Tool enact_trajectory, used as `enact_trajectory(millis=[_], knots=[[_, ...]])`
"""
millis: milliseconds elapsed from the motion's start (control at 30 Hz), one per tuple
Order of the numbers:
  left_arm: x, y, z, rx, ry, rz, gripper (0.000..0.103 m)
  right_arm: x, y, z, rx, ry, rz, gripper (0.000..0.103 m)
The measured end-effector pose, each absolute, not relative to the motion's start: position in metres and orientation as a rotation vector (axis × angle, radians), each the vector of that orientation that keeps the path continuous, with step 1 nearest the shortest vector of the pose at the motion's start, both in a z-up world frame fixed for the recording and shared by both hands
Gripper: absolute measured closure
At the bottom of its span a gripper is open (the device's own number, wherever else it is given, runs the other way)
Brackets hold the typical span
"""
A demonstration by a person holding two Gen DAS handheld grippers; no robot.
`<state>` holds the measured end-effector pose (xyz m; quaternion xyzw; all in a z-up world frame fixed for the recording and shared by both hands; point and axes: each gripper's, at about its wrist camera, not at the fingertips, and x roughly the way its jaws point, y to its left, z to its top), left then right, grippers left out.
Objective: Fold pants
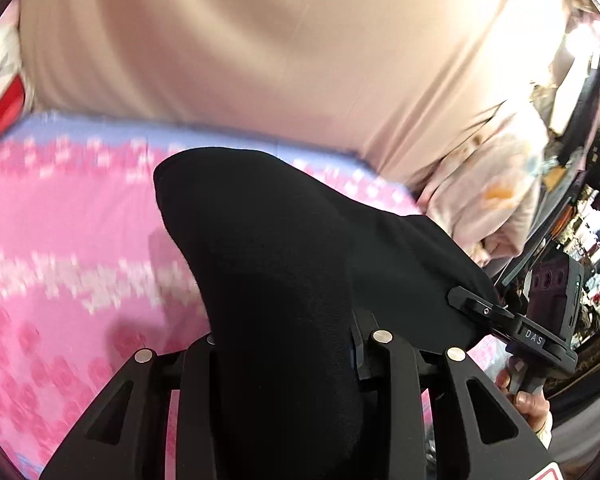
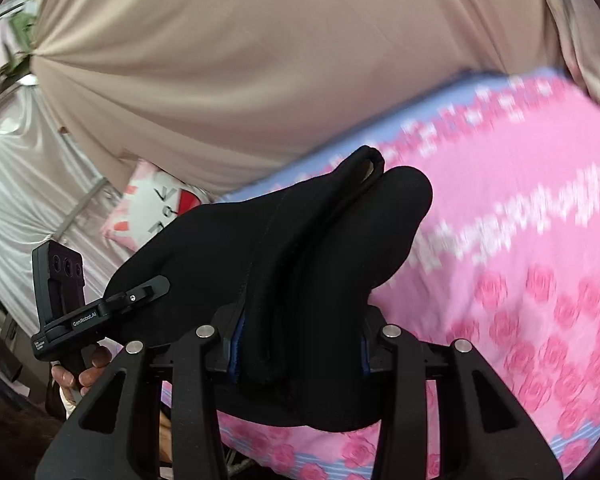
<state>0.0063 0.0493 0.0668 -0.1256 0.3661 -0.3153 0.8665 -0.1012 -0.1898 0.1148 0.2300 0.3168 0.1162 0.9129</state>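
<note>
Obs: one pair of black pants point(image 1: 284, 264), bunched and lifted off the bed point(image 1: 60, 232), hangs between the two grippers. No part of the garment visibly lies flat on the pink rose-print sheet; the lower hang falls below both views.

Left gripper point(image 1: 288, 356): jaws pinching a thick fold of the black cloth, which fills the gap between them. The right gripper point(image 1: 496, 314) shows at the right edge of the left wrist view, its tip against the same cloth.

Right wrist view: right gripper point(image 2: 300, 356) has its jaws pressed onto a gathered roll of the pants point(image 2: 300, 248), hem or waistband edge looped at the top. The left gripper point(image 2: 136, 298) shows at lower left, tip on the fabric.

Step in hand (judgement): carrying the held edge over to lay a fold.
- Keep both grips level and pulled gently apart so the span is taut, not sagging.
- Lower onto the bed point(image 2: 520, 240) with the trailing part touching first, then lay the held edge on top, edges aligned.
- Let go only once the cloth rests; both grips hold several layers, so a layer may slip out.
- Heavy motion blur; slower motion would help alignment.

Count:
- pants: 1
- grippers: 2
- bed: 1
- beige curtain point(image 1: 260, 40): 1
- pillow point(image 2: 156, 204) with red print: 1
</note>
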Motion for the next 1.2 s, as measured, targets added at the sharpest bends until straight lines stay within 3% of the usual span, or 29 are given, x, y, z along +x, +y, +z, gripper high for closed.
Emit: enact_trajectory(millis=[300,567,700,900,1100,1200], knots=[[0.055,0.043,0.163,-0.183,0.475,-0.641,0.074,-0.029,-0.183,0.21,0.303,0.434,0.273,0.064],[0.146,0.028,0.18,-0.147,0.364,-0.576,0.074,0.076,-0.196,0.224,0.266,0.353,0.262,0.064],[0.2,0.018,0.15,-0.166,0.404,-0.564,0.073,0.132,-0.212,0.185,0.292,0.393,0.245,0.064],[0.288,0.0,0.049,-0.2,0.596,-0.555,0.073,0.202,-0.238,0.084,0.372,0.554,0.214,0.064],[0.324,-0.012,-0.047,-0.197,0.791,-0.52,0.073,0.231,-0.249,-0.009,0.435,0.737,0.171,0.064],[0.316,-0.009,-0.071,-0.179,0.796,-0.521,0.071,0.227,-0.254,-0.025,0.459,0.758,0.172,0.063]])
